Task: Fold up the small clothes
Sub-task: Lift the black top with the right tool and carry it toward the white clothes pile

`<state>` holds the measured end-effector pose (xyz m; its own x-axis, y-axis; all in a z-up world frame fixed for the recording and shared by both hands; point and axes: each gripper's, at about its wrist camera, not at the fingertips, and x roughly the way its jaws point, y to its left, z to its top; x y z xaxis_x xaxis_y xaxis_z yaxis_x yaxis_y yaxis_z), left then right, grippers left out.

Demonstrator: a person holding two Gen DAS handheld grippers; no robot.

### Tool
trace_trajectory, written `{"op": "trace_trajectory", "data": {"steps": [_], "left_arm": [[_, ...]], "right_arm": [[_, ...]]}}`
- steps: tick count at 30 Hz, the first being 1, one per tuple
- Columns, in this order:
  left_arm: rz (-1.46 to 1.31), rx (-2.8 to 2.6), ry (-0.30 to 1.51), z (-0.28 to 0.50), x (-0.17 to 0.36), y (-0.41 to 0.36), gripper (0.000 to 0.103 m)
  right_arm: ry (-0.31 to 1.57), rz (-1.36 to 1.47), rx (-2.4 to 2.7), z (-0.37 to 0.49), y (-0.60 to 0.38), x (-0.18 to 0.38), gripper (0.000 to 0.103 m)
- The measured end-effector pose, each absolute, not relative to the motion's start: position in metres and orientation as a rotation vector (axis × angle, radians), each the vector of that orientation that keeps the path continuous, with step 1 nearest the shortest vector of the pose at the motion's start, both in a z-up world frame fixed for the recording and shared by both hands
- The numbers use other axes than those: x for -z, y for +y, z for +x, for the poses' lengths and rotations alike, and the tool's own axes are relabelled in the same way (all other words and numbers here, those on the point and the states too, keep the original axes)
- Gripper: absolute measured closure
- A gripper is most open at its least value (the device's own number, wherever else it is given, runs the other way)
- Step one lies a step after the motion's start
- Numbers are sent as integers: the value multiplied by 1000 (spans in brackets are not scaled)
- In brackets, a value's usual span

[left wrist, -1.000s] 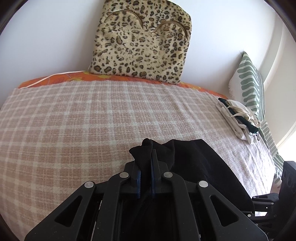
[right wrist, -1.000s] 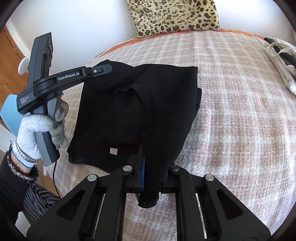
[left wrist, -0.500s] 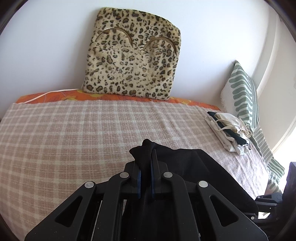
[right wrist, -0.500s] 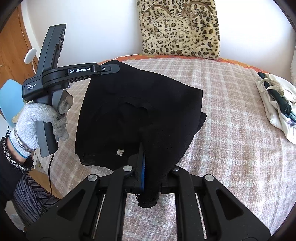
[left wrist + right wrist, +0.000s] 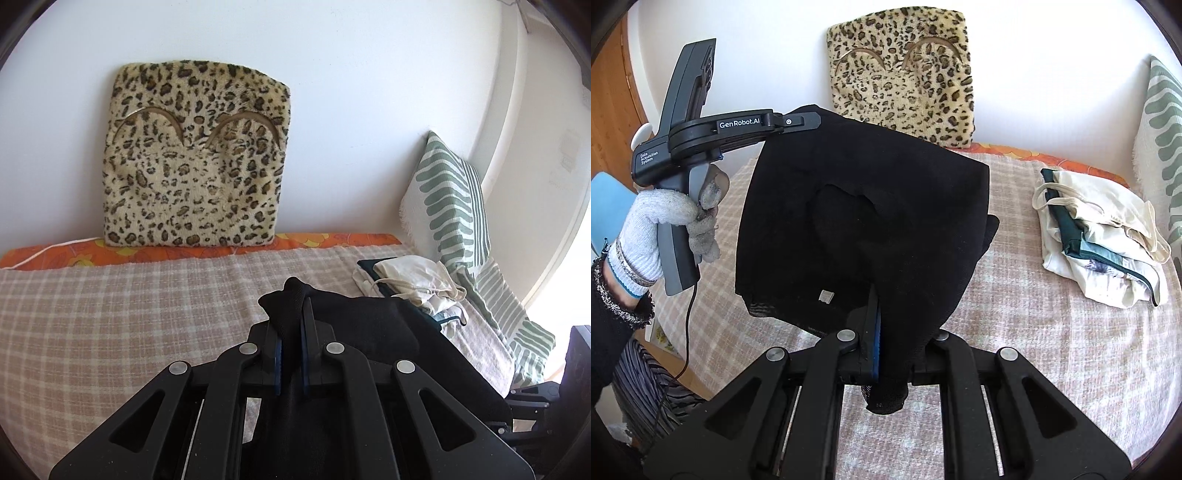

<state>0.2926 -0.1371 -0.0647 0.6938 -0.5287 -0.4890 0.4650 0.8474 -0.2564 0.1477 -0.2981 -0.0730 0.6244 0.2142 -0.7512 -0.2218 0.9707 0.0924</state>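
I read the task as partly done: a stack of folded pale and dark green garments (image 5: 1100,236) lies at the right end of the bed, and one black knit garment (image 5: 864,221) is in hand, not yet folded.

Bed with pink-and-cream checked blanket (image 5: 1052,350) is the work surface; an orange floral sheet edge (image 5: 110,253) shows along the white wall. A leopard-print plush cushion (image 5: 195,155) leans on that wall, and a green-and-white striped pillow (image 5: 447,206) stands at the right end.

The garment hangs in the air over the blanket, spread between both tools. Left gripper (image 5: 809,121) is clamped on its upper corner; right gripper (image 5: 890,332) is clamped on a bunched edge nearer me. A small white label (image 5: 826,296) faces the right camera.

Left to do, in my judgement: lay it flat, fold, add to stack.
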Motion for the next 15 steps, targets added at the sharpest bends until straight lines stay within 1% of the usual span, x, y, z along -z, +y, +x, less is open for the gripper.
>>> {"op": "trace_trajectory", "data": {"steps": [15], "left_arm": [[-65,712,551,316,33,-287,97]], "right_arm": [[837,-50,-79,153,-427,35,93]]}}
